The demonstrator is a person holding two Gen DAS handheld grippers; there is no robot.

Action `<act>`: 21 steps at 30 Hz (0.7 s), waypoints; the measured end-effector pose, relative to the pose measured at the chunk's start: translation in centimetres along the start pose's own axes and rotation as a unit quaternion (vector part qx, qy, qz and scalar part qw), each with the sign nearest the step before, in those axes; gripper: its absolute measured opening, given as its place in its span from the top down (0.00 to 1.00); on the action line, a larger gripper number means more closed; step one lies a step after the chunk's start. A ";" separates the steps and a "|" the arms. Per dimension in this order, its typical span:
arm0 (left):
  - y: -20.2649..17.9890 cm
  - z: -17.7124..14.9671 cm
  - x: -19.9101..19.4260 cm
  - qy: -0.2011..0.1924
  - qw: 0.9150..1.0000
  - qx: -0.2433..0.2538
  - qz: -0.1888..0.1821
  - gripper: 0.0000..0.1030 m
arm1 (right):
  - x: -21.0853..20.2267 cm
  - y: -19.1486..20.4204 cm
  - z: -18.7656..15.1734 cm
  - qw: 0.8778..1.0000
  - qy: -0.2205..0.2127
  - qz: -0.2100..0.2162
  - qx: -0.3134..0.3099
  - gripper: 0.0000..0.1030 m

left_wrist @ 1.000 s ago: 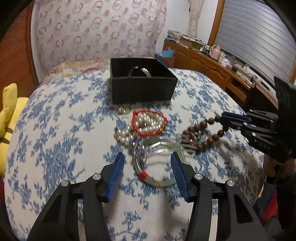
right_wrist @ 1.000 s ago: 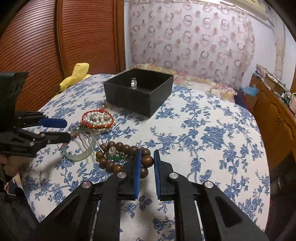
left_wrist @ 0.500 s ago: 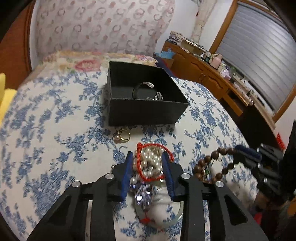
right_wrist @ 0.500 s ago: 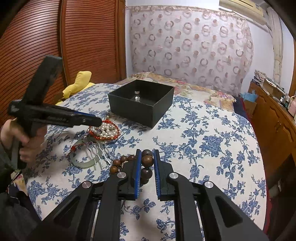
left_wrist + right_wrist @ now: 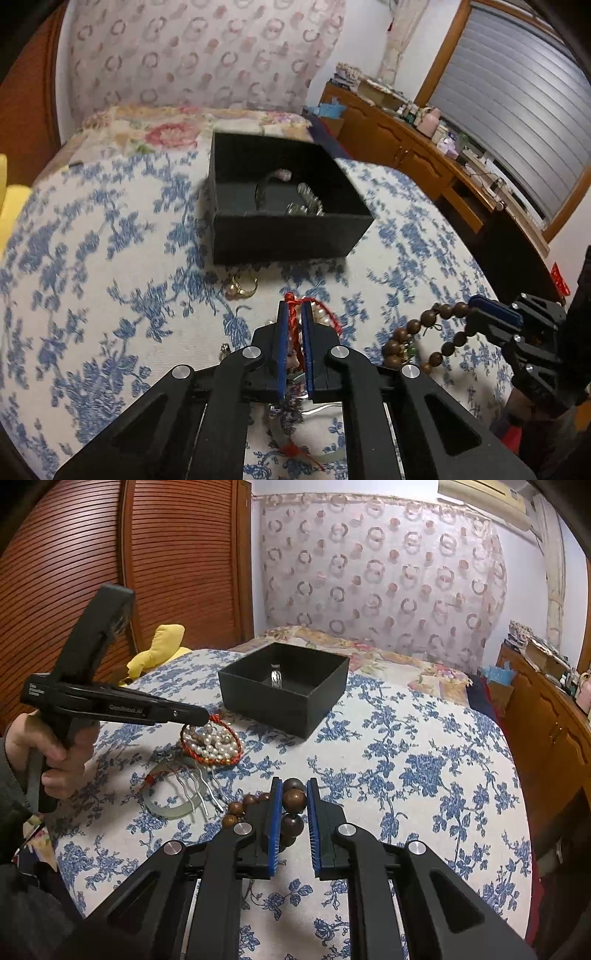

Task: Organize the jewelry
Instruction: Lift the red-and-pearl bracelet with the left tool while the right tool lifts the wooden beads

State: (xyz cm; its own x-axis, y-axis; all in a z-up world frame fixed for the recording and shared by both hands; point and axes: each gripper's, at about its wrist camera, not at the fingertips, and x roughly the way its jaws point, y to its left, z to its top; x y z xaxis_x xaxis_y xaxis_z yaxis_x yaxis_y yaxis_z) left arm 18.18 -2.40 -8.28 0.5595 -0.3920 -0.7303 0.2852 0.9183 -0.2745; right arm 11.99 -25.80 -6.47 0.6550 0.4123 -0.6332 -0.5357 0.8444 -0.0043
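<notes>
A black open box (image 5: 284, 229) (image 5: 284, 701) stands on the blue-flowered cloth with silver bangles (image 5: 291, 195) inside. My left gripper (image 5: 294, 314) is shut on the red cord bracelet (image 5: 293, 310) that lies with the pearl strand (image 5: 214, 744). It also shows in the right wrist view (image 5: 195, 716). My right gripper (image 5: 294, 794) is shut on the brown wooden bead bracelet (image 5: 293, 799) and holds it above the cloth; the beads hang in the left wrist view (image 5: 417, 328).
A gold ring (image 5: 242, 288) lies just before the box. A pale green bangle (image 5: 168, 805) and a silver hair comb (image 5: 201, 786) lie near the pearls. A yellow cushion (image 5: 162, 646) sits far left, a wooden dresser (image 5: 554, 716) right.
My left gripper has moved forward over the pile and shut on the red cord bracelet. My right gripper has lifted the wooden beads off the cloth.
</notes>
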 end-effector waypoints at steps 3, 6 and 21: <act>-0.8 0.5 -1.2 -0.018 1.000 0.009 0.003 0.94 | -0.3 0.1 0.6 1.000 -0.008 -0.001 -0.003 0.86; -1.3 1.1 -2.4 -0.035 0.999 0.018 0.009 0.94 | -0.7 0.2 1.6 1.000 -0.019 -0.001 -0.008 0.86; -1.8 2.5 -5.1 -0.054 0.998 0.041 0.006 0.94 | -1.3 -0.2 6.1 0.998 -0.057 -0.001 -0.025 0.86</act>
State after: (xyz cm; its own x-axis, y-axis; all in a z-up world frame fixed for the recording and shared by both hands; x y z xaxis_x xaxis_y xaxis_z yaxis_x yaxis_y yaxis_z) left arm 16.80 -2.17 -2.47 0.6428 -0.3891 -0.6599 0.3378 0.9171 -0.2118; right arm 14.49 -24.39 -0.97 0.7110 0.4488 -0.5413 -0.5583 0.8283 -0.0466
